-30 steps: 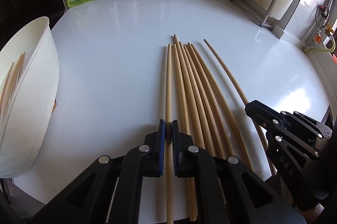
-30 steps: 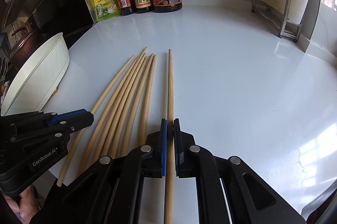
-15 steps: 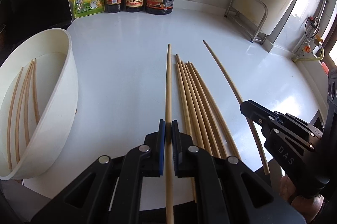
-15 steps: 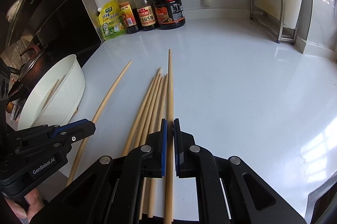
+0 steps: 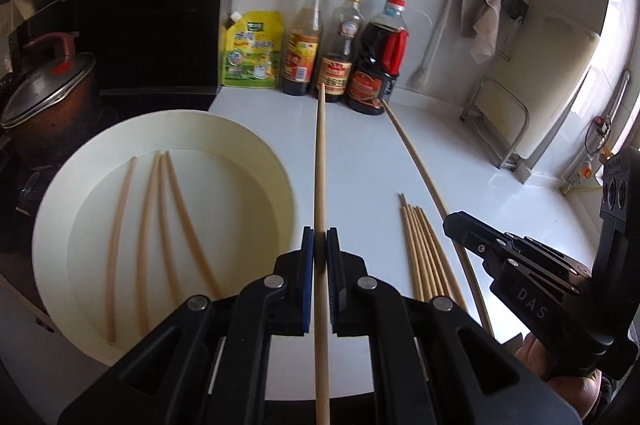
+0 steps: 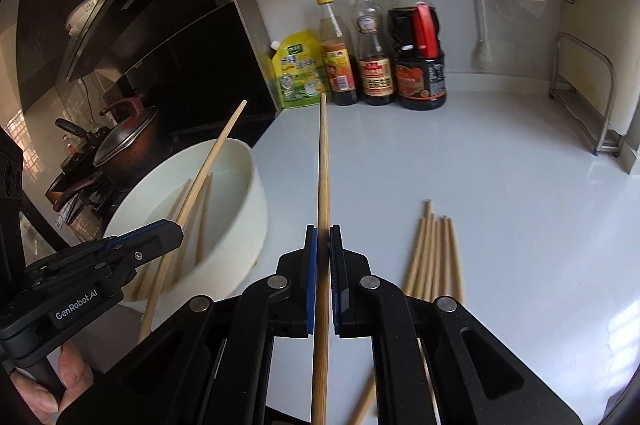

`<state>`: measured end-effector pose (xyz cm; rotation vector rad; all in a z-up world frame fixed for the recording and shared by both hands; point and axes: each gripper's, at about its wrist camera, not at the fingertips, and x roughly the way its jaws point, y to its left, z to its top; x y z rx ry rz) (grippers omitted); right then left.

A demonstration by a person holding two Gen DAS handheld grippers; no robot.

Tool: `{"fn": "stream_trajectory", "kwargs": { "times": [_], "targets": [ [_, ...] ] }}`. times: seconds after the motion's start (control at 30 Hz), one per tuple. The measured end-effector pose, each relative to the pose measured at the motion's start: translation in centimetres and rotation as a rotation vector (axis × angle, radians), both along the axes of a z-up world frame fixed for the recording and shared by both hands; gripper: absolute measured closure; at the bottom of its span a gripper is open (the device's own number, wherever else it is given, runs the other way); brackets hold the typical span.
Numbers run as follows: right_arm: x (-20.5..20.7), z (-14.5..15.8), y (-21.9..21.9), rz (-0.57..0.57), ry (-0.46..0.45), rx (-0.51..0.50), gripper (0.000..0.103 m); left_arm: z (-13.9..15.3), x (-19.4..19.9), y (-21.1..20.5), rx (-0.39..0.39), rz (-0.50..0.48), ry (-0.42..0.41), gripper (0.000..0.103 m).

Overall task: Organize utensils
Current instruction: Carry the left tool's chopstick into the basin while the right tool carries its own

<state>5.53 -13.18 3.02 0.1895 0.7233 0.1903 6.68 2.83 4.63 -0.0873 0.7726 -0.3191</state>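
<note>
At the left of the left wrist view we see the white bowl (image 5: 248, 145) on the white counter (image 5: 500, 193), and four chopsticks (image 5: 176, 221) lie inside it, fanned out on its floor. To its right, in the centre of the frame, the left gripper (image 5: 320, 249) is pressed together on one chopstick (image 5: 320, 161), which runs straight up the frame above the bowl's right rim. A second ago that stick lay flat among the others on the counter; now both held sticks are lifted clear and the bowl fills far more of the frame. At lower right the loose bundle (image 5: 424, 249) rests on the counter. In the right wrist view the right gripper (image 6: 323, 249) pinches its own stick (image 6: 323, 161), tilted downward, beside the left one.
</note>
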Motion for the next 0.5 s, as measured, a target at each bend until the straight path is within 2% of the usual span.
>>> {"fn": "stream_trajectory", "kwargs": {
  "times": [0.1,0.27,0.5],
  "targets": [
    [1.5,0.6,3.1,0.06,-0.012,0.0,0.097,0.3,0.3,3.2,0.004,0.061,-0.019,0.096],
    [4.4,0.8,8.6,0.162,0.002,0.004,0.097,-0.7,1.6,8.3,0.006,0.148,-0.004,0.096],
    [8.7,-1.1,14.8,0.238,0.082,-0.005,0.097,-2.0,4.3,13.3,-0.019,0.218,0.032,0.096]
  ]
}}
